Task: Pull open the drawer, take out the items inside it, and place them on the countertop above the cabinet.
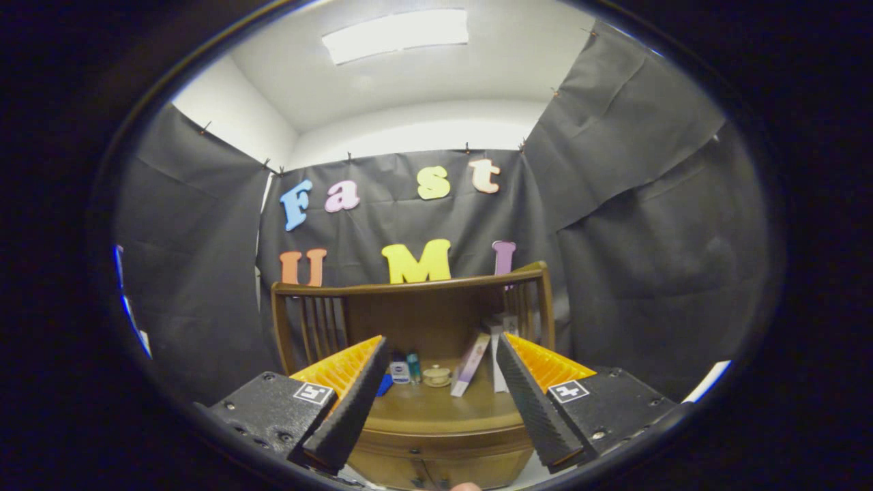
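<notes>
The tongs [442, 399] are held above and in front of a wooden cabinet [436, 450], with their 2 fingers [351, 409] spread wide apart and nothing between them. Each finger's mount carries a small square marker label with a black-and-white pattern; no words can be read on it.

Between and beyond the fingers lies the cabinet's wooden surface [436, 409], brown and glossy, edged at the back and sides by a low wooden railing [409, 286] with upright slats. Several small things stand near the back of this surface. Just beside the left finger stands a small white bottle [400, 372] with a blue label, its writing too small to read, and next to it a slim teal bottle [413, 366]. At the middle sits a small pale round jar [436, 375]. To its right a flat pale box [470, 365] leans tilted, and another white box [497, 361] stands partly hidden behind the right finger.

The drawer front [436, 470] shows just below the surface's rim, under the fingers; whether it is open cannot be told.

A ceiling light panel [395, 34] glows overhead.
</notes>
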The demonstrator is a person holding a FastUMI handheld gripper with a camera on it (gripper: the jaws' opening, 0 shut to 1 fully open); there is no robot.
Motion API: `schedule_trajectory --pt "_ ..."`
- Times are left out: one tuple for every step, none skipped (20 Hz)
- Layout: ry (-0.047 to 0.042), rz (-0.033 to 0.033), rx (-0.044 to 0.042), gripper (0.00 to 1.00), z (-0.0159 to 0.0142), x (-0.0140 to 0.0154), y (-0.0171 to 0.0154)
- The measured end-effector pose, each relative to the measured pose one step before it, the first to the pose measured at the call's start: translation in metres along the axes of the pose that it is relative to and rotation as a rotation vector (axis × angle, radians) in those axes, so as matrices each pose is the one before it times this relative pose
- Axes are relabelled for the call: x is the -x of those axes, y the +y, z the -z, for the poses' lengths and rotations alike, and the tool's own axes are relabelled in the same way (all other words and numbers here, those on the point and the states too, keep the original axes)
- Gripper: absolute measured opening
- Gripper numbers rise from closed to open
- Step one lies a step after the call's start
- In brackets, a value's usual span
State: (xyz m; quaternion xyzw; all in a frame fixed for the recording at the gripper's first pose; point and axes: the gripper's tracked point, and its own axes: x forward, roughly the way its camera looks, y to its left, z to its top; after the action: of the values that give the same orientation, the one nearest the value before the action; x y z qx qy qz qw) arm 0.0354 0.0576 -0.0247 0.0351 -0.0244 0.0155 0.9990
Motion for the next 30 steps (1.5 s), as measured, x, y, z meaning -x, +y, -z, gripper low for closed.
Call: schedule_trajectory --pt "0.01651 -0.00764 -0.00712 0.99 0.01132 -0.00627 0.00661" --pt "0.01464 -0.00634 -0.00235 0.99 0.01332 -0.00633 0.00651" --pt "0.00924 0.00087 -0.00108 0.99 0.01147 -0.0073 0.00502" --pt "-0.0038 0.00007 -0.00451 0.99 0.01054 -0.00809 0.00283" --pt "0.0093 0.00545 -0.00444 0.99 0.01076 -0.00888 0.00156" --pt "0.01456 0.0024 -0.00696 0.99 0.01637 -0.00878 0.00401" --pt "0.02048 0.00354 -0.01095 0.99 0.01607 -0.00824 0.00194" --pt "0.02064 -0.0016 -0.01383 0.99 0.01637 -0.00732 0.00046" --pt "0.01965 -0.00337 -0.01514 0.99 0.01326 -0.00654 0.00278" --pt "0.01726 -0.0128 -0.0145 0.99 0.01454 -0.00647 0.00484" --pt "0.01784 -0.00676 -0.00991 0.99 0.01419 -0.00679 0.00445" --pt "0.0136 0.0011 -0.00305 0.99 0.01408 -0.00699 -0.00145" --pt "0.0135 0.00642 0.00731 0.99 0.01294 -0.00668 -0.00005" --pt "0.0146 0.00206 0.01528 0.99 0.0146 -0.00601 0.00122" --pt "0.01562 0.00421 0.01769 0.99 0.01307 -0.00679 -0.00007" --pt "0.01672 0.00426 0.01311 0.98 0.01361 -0.00585 -0.00133" --pt "0.01229 0.00734 0.0017 0.98 0.01158 -0.00589 -0.00136" --pt "0.02136 0.00493 -0.00468 0.97 0.01437 -0.00596 -0.00344" --pt "0.02247 0.00523 -0.00941 0.96 0.01405 -0.00507 -0.00253" --pt "0.0238 0.01578 -0.00797 0.93 0.01603 -0.00578 -0.00637" --pt "0.01802 0.01901 0.00117 0.92 0.01422 -0.00513 -0.00455" --pt "0.01336 0.0118 0.00801 0.9 0.01223 -0.00897 -0.00188" --pt "0.01511 0.01455 0.00968 0.89 0.01207 -0.00778 -0.00512" --pt "0.00729 0.01228 0.00958 0.86 0.01289 -0.00456 -0.00954" --pt "0.00732 -0.00028 -0.00077 0.84 0.00766 -0.00342 -0.00077" --pt "0.0068 0.00045 -0.00327 0.8 0.00716 -0.00372 0.00063" --pt "0.00336 -0.00159 0.00202 0.78 0.00585 -0.00438 0.00149" --pt "0.00667 0.00138 0.00818 0.73 0.00514 -0.00368 -0.00009" --pt "0.00976 0.00641 0.01124 0.68 0.00514 -0.00532 -0.00078" --pt "0.01292 0.00485 0.00884 0.64 0.00558 -0.005 -0.00028"
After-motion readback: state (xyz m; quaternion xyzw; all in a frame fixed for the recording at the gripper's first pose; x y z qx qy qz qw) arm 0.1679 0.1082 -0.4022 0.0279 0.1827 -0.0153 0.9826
